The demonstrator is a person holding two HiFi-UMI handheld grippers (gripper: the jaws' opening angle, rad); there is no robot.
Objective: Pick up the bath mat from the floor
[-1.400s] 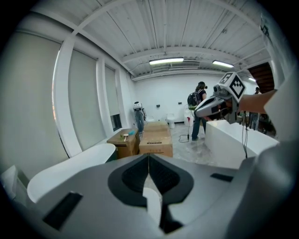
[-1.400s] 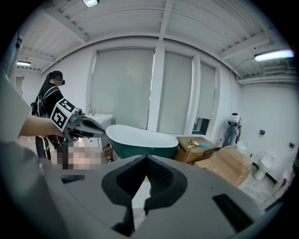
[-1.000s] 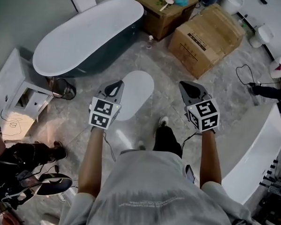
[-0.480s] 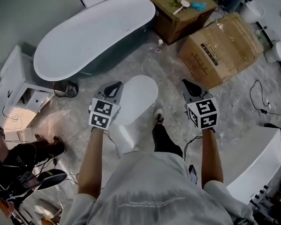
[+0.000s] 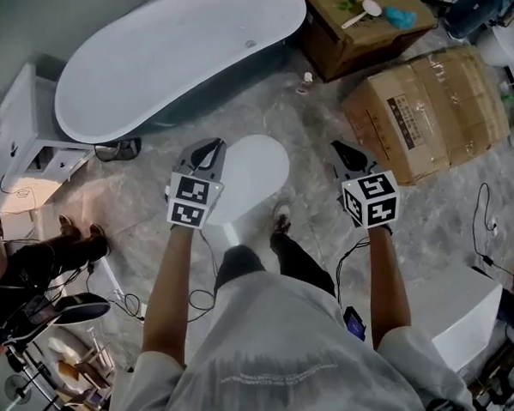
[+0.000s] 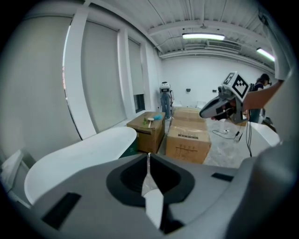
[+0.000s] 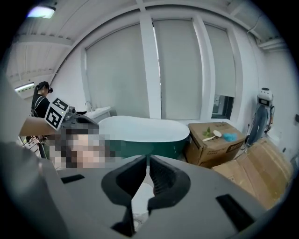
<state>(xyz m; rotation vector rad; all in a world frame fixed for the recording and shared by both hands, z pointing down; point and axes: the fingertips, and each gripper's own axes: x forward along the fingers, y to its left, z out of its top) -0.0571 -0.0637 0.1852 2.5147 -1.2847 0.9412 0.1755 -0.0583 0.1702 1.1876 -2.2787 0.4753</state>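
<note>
The bath mat (image 5: 252, 176) is a white oval that lies flat on the grey marbled floor, between the two grippers in the head view. My left gripper (image 5: 213, 146) hangs in the air over the mat's left edge, shut with nothing in it. My right gripper (image 5: 338, 148) is held to the right of the mat, also shut and empty. In the left gripper view the jaws (image 6: 149, 157) meet at a point and show a white strip below. The right gripper view shows its jaws (image 7: 146, 158) closed, with a white patch of mat (image 7: 139, 198) beneath.
A white-rimmed dark bathtub (image 5: 174, 58) stands just beyond the mat. Two cardboard boxes (image 5: 434, 102) (image 5: 356, 29) stand at the back right. A white cabinet (image 5: 24, 145) is at the left, a seated person (image 5: 30, 274) at the lower left. Cables (image 5: 483, 238) run along the right floor. My shoe (image 5: 280, 217) is at the mat's near edge.
The person has stepped forward, so the tub, boxes and mat have shifted in the head view. A foot now stands at the mat's near edge. Both grippers stay shut and level.
</note>
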